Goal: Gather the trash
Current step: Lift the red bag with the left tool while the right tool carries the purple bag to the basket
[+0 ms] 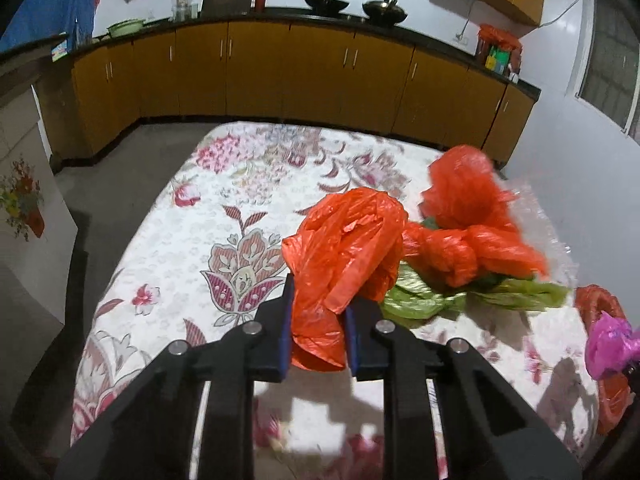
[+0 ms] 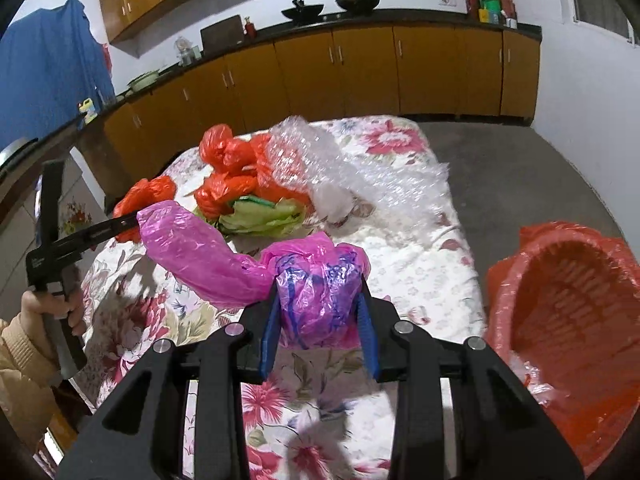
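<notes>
My left gripper (image 1: 320, 300) is shut on a crumpled orange plastic bag (image 1: 344, 240), held just above the floral tablecloth (image 1: 192, 248). In the right wrist view this gripper (image 2: 124, 222) reaches in from the left with the orange bag (image 2: 148, 192) at its tip. My right gripper (image 2: 320, 292) is shut on a pink plastic bag (image 2: 192, 252) whose long tail trails off to the left. A red basket (image 2: 560, 300) lined with an orange bag stands at the table's right edge, right of the right gripper.
Knotted orange bags (image 1: 472, 216), a green bag (image 1: 424, 300) and clear bubble wrap (image 2: 340, 168) lie in a heap on the table. A hand (image 2: 52, 308) grips the left tool's handle. Yellow cabinets (image 1: 280, 72) under a dark counter run behind the table.
</notes>
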{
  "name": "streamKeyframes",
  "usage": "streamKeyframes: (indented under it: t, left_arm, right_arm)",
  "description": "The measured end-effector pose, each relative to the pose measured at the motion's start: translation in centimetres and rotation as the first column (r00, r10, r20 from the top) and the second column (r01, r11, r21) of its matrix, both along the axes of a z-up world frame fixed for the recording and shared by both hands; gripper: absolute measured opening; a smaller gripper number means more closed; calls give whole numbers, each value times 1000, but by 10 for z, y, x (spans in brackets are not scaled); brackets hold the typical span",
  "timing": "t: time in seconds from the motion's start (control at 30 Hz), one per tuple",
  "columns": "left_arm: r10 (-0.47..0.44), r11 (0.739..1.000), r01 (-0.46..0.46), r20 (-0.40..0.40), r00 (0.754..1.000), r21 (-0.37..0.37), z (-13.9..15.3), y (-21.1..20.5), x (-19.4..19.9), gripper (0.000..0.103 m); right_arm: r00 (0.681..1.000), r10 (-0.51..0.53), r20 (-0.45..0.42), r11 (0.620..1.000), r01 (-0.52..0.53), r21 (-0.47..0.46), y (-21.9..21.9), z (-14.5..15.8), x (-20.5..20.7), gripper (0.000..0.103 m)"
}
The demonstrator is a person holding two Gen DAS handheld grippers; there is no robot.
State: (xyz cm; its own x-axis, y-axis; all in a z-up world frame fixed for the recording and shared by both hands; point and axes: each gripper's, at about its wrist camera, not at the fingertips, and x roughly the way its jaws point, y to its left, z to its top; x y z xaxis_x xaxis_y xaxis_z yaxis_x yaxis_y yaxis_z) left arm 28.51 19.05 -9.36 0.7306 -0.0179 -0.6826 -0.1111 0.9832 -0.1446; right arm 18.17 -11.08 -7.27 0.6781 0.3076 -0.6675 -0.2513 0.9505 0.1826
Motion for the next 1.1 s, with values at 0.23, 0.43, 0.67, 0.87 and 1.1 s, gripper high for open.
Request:
streamKeyframes:
  t: [0.23,0.43,0.67,0.87,1.1]
  left_arm:
    - [-54,998,57,62,997,-37,33,-29,-25,21]
    - [-137,987,144,103,985,-67,56,-68,-41,22]
    - [-236,966,247,131,963,-72,73,-114,-55,22]
    - [-293,948,307,141,945,-86,78,-145,-62,22]
    - [-345,929,361,151,926,-88,83,-174,-67,22]
  right_arm:
    - [997,-60,40,998,59,10,-24,17,-11,35]
    - [989,-119,83,993,119,8,-48,31,-25,35]
    - [973,-190,128,982,191,8,-74,45,-38,35]
    - [959,-244,145,970,244,18,-96,54,-46,35]
    - [938,-313,152,950,312,27,-120,58,-55,35]
